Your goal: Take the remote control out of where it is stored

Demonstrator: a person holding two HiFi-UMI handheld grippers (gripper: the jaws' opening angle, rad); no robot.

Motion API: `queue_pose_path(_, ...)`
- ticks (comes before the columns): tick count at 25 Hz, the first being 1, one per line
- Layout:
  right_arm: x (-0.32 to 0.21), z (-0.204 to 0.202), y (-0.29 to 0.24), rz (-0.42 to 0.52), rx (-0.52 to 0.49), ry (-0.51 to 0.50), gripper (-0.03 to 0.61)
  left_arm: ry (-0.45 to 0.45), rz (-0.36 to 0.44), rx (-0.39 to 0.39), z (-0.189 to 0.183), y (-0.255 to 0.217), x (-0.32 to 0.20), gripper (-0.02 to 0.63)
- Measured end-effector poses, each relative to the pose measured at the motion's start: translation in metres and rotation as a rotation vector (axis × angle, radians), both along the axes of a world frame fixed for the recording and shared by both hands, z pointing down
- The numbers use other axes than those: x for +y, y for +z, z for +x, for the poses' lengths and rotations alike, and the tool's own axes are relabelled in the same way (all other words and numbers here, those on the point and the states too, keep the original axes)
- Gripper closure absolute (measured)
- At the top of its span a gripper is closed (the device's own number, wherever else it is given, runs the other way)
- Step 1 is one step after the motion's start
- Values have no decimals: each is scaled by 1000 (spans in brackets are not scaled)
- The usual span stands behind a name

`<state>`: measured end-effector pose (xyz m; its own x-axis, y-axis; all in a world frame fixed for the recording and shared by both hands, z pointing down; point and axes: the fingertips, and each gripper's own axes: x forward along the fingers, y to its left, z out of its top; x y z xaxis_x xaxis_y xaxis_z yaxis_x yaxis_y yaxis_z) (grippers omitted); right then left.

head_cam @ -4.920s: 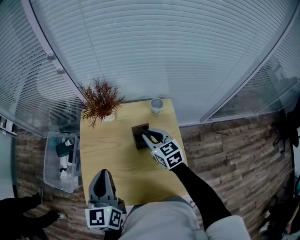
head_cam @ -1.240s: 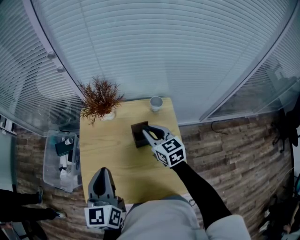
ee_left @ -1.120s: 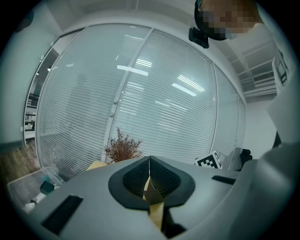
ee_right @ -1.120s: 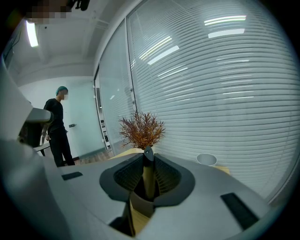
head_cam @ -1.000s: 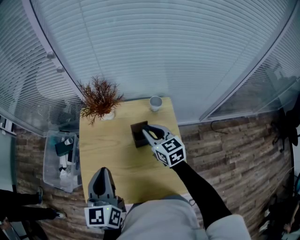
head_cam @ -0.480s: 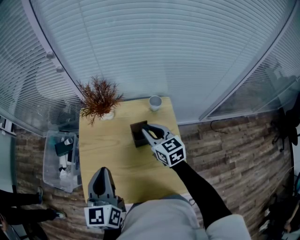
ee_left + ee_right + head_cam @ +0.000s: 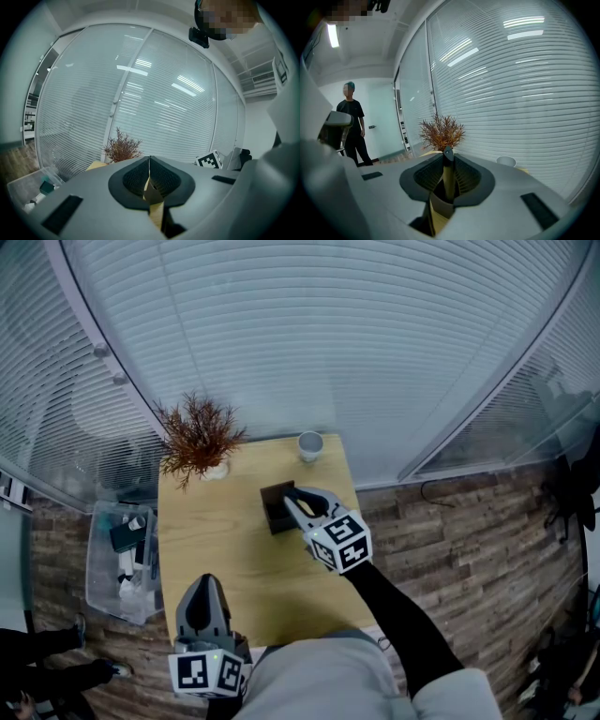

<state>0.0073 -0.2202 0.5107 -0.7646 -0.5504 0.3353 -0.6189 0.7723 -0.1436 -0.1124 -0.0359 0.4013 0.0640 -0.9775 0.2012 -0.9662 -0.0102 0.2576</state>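
Pale wood makes up the tabletop point(image 7: 216, 554), with a dark holder point(image 7: 273, 514) at its middle, a dried reddish plant point(image 7: 198, 438) at the far left corner and a white cup point(image 7: 310, 445) at the far edge. The right gripper point(image 7: 296, 503) reaches over the holder. In the right gripper view its fingers are clamped on the remote control point(image 7: 448, 161), a slim dark-tipped piece that stands upright between the pads, its top poking just above them. From the head view I cannot tell whether its lower end is clear of the holder.

The left gripper point(image 7: 203, 589) sits at the near left edge of the tabletop, well apart from the holder. Its fingers are pressed together with nothing between them.

Compared with about five seconds ago, the right gripper's marker cube point(image 7: 340, 542) lies a little farther up and to the right in the head view and shows a different face, while the fingers are at the same spot on the holder. Over the last second nothing on the tabletop has shifted, and the left gripper is where it was.

A clear plastic bin point(image 7: 111, 563) of odds and ends rests on the floor to the left. A person in dark clothes point(image 7: 352, 126) stands in the background of the right gripper view.
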Motion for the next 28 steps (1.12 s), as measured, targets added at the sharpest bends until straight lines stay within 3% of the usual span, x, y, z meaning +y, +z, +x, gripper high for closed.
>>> queue_pose_path(28, 1, 1, -7, 7, -10, 2, 506, 5, 6, -2, 2, -2, 1, 604)
